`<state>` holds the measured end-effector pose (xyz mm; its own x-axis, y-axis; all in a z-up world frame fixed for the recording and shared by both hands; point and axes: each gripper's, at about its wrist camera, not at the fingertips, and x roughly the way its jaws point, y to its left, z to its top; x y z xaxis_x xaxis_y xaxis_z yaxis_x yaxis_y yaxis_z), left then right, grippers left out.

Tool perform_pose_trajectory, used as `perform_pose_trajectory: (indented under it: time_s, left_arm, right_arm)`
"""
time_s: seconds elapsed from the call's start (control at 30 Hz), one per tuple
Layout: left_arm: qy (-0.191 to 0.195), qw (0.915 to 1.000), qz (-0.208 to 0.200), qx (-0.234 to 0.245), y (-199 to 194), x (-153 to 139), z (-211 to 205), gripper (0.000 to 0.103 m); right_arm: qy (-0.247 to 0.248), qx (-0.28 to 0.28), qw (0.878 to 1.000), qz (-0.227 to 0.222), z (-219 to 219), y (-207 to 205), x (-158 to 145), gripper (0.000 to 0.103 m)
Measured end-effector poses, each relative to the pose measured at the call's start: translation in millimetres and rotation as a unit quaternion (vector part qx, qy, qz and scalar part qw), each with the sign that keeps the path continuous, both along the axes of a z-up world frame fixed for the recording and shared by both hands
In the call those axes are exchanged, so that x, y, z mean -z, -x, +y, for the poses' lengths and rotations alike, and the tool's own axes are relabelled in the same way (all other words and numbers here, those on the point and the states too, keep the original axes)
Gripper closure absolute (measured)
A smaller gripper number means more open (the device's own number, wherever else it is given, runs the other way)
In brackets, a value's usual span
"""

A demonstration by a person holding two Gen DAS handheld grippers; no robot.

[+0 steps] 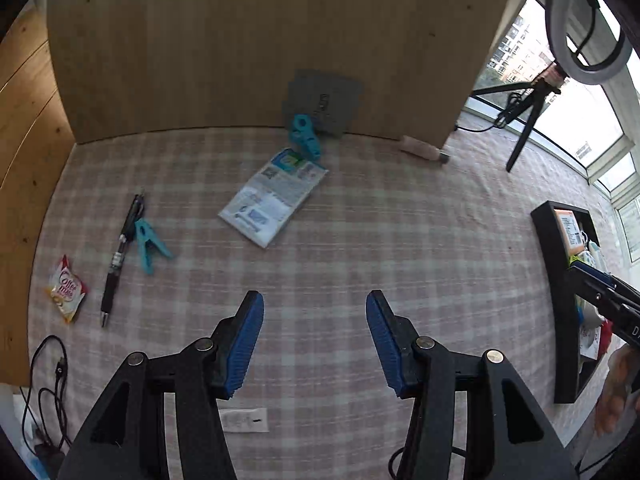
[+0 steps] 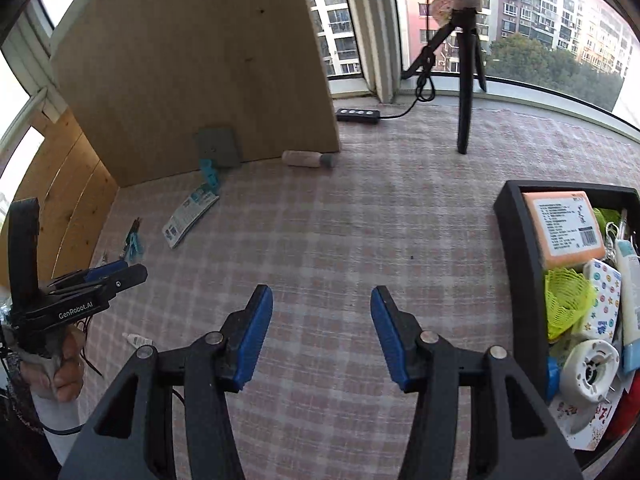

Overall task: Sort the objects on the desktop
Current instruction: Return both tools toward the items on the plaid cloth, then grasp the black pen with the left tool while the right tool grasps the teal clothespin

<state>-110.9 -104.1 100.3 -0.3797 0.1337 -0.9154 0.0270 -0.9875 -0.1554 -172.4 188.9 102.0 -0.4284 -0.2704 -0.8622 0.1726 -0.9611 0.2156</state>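
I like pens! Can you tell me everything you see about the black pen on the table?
The black pen lies flat on the pink checked tablecloth, its silver tip pointing toward the camera. It looks like plastic, with a dark grip, a clear middle band and a clip at the far end. A teal clothespin lies right against it, apparently touching. A Coffee Mate sachet sits apart on its left. No gripper holds it.

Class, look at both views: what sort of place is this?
Probably a flat's glazed balcony set up for filming: a checked tablecloth, apartment blocks outside the window, and a ring light on a tripod.
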Motion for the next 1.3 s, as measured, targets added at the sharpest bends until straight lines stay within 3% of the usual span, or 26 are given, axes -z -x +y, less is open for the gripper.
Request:
perform_pose_trajectory:
  time_s: [0.13,0.27,0.5,0.63,0.8,0.97,1.3]
  left_arm:
    - [0.024,0.9988,-0.01,-0.042,-3,15,-65,0.053]
    - [0.048,0.9972,-0.02,-0.054,0,28,-110,0.053]
    - [0.062,0.9965,-0.038,-0.042,14,50,-144,0.067]
    - [0.056,0.9971,-0.043,-0.027,22,62,-148,0.068]
    - [0.055,0.9976,-0.041,-0.01,30,74,-144,0.075]
    - [0.047,0.9982,-0.036,-0.007,48,87,-140,0.075]
    - [0.043,0.9986,-0.028,0.01,80,92,-151,0.075]
  right_arm:
    - [-0.007,-0.056,0.998,0.0,-66,16,4,0.053]
    - [0.0,-0.098,0.995,-0.008,-128,31,12,0.053]
    - [0.002,-0.154,0.987,-0.036,-226,55,35,0.055]
    - [-0.004,-0.167,0.985,-0.053,-269,71,50,0.06]
    - [-0.006,-0.17,0.982,-0.078,-300,90,65,0.064]
    - [0.0,-0.172,0.979,-0.108,-320,102,83,0.064]
    - [-0.021,-0.179,0.976,-0.125,-340,109,103,0.065]
